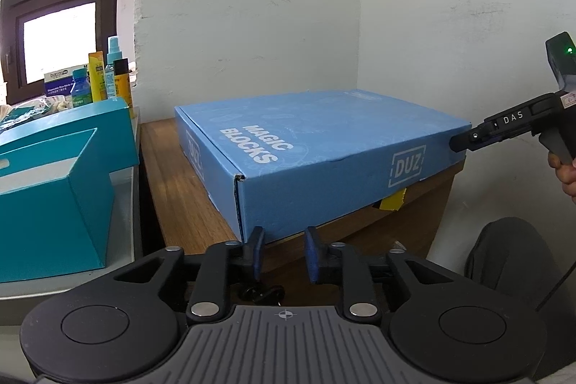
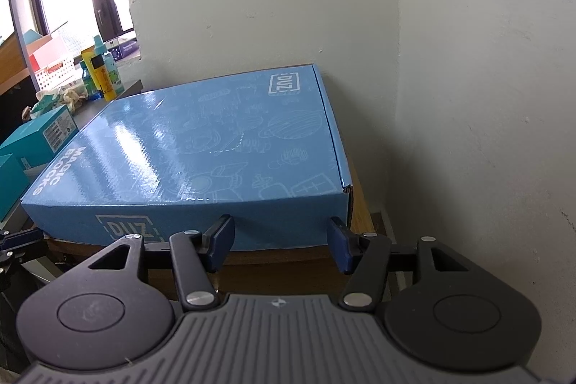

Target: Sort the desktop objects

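Note:
A flat blue box (image 1: 324,146) printed MAGIC BLOCKS lies closed on a small wooden table (image 1: 180,204) in the wall corner. It also shows in the right wrist view (image 2: 201,153). My left gripper (image 1: 284,249) is open and empty, just in front of the box's near corner. My right gripper (image 2: 282,243) is open and empty, facing the box's front side by its right corner. In the left wrist view the right gripper (image 1: 464,141) shows at the box's right edge.
Teal boxes (image 1: 54,175) stand on a grey desk to the left. Several bottles (image 1: 108,78) stand behind them by the window. A yellow tag (image 1: 392,200) sticks out under the blue box. White walls close the back and right.

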